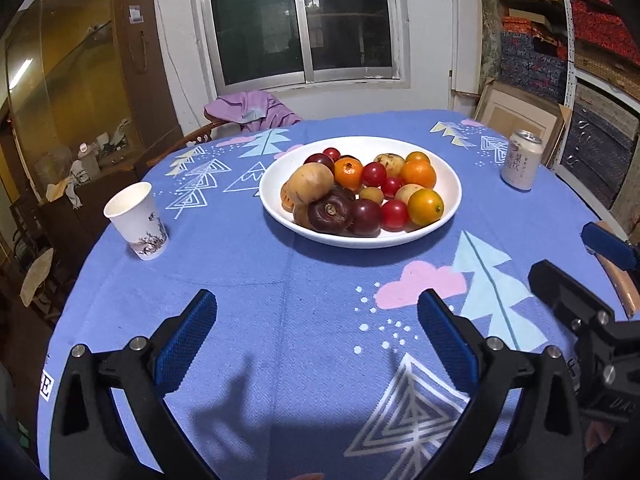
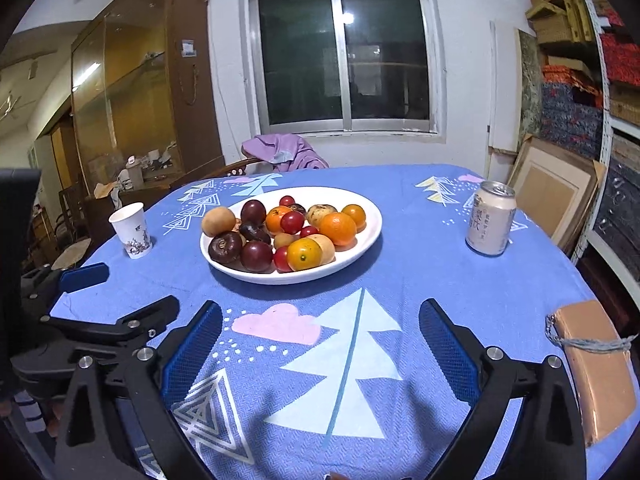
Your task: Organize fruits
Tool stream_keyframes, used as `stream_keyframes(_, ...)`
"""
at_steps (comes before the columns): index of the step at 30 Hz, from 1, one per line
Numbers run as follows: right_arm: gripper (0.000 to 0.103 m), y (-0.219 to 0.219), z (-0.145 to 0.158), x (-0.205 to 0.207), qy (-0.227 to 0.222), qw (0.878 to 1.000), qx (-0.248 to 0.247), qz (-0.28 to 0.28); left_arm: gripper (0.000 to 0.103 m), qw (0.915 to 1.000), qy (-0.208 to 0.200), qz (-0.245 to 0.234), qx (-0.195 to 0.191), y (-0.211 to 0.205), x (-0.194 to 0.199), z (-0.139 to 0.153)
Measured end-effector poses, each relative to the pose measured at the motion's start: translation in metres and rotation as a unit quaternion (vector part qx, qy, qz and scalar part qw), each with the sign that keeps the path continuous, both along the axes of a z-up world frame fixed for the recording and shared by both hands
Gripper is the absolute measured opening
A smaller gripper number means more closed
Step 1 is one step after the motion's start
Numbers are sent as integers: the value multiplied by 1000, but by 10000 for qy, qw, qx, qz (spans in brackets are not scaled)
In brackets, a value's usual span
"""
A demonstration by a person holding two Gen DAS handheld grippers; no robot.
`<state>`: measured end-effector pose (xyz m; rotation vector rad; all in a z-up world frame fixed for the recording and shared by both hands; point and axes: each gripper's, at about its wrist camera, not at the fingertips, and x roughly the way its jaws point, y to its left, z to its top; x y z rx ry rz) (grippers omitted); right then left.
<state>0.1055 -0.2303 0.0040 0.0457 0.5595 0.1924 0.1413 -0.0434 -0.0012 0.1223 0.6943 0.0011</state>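
Both of my tools hang low over the near edge of the bench [image 1: 256, 264], side by side, pointing at the plate.

Left hand-held gripper [image 1: 316, 344]: fingers spread wide, nothing between them. Right hand-held gripper [image 2: 320, 350]: likewise spread and empty.

Fruits [image 1: 360, 192]: all piled on the white plate [image 1: 450, 200] at mid-bench: oranges, small red tomato-like ones, dark purple ones, a few tan ones. None lies loose on the blue cloth. A paper cup [image 1: 138, 222] stands well to the left of the plate, a drink can [image 1: 522, 162] well to the right.

Judgement: the scene fits a mixed heap waiting to be sorted, and equally a gathering already ended with everything on the plate. I cannot tell which.

Notes for any grasp in this heap: the pieces touch and lean on each other, so approach from above, take an outer or topmost one, close gently on the round skin, and lift straight up so neighbours do not roll over the shallow rim.
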Motion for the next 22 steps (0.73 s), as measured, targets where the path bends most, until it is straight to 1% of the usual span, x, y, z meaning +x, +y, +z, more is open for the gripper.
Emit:
stream_keyframes(5, 100, -3, 1, 0, 9, 10000, 71, -50, 99, 9999, -29, -76, -126, 1, -4, 4)
stream_keyframes(12, 100, -3, 2, 0, 3, 9999, 88, -64, 99, 9998, -205, 8, -57, 0, -8, 8)
stream_keyframes(15, 100, -3, 2, 0, 21, 10000, 80, -49, 99, 9998, -142, -116, -22, -2, -8, 9)
stream_keyframes(19, 100, -2, 2, 1, 33, 10000, 70, -45, 99, 9999, -112, -114, 18, -4, -8, 7)
stream_keyframes(22, 100, -1, 1, 0, 37, 10000, 72, -57, 99, 9999, -95, -109, -33, -2, -8, 7)
